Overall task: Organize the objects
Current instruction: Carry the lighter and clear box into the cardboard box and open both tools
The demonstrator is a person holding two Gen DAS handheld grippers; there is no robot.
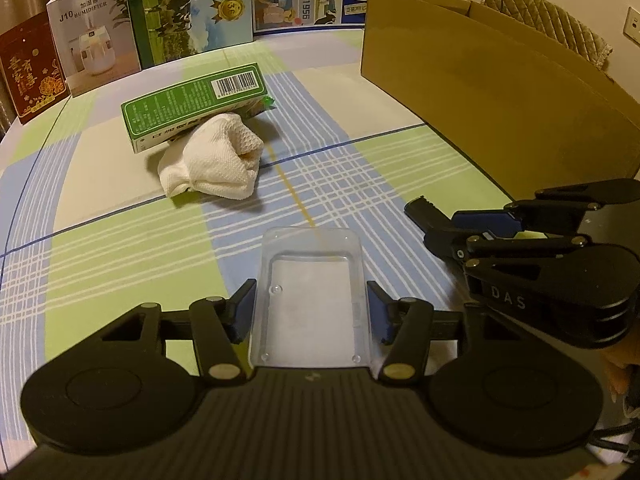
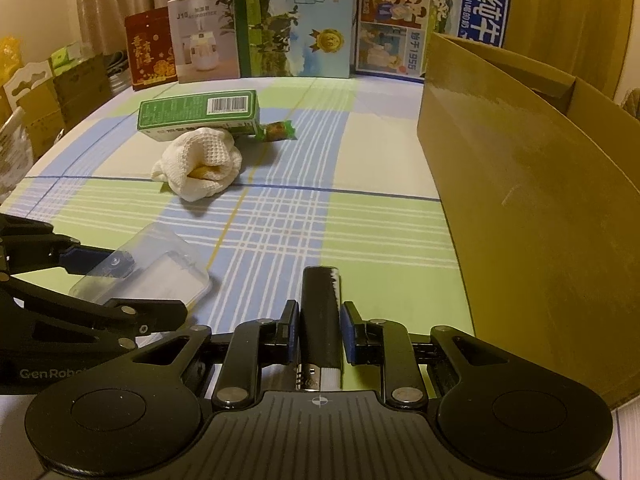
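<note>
Left wrist view first: our left gripper [image 1: 311,312] has a clear plastic case [image 1: 310,300] sitting between its blue pads. The pads are right up against the case's sides, so we're calling it pinched, though with the plastic being see-through the contact on the left side is hard to make out. The case pokes forward over the checked tablecloth [image 1: 120,248].

Off to the right in the same view we can see our right gripper [image 1: 476,226] from the side, fingers pressed in on a black lighter [image 1: 420,210] whose end sticks out toward the middle of the table.

From the right wrist view it's clearer: the lighter [image 2: 320,312] runs lengthwise between the pads, black body forward and the metal end back near the camera, clamped tight on both sides. The left gripper and its clear case [image 2: 152,268] show at lower left, just beside us.

Farther back on the table there's a green box [image 1: 192,102] lying flat, with a crumpled white cloth [image 1: 212,160] touching its front edge and a small green wrapped candy [image 2: 278,130] by the box's right end. A big open cardboard box [image 2: 540,208] takes up the right side. Along the far edge stand a red box [image 2: 150,54], a humidifier box [image 2: 202,36] and two milk cartons [image 2: 296,20].
</note>
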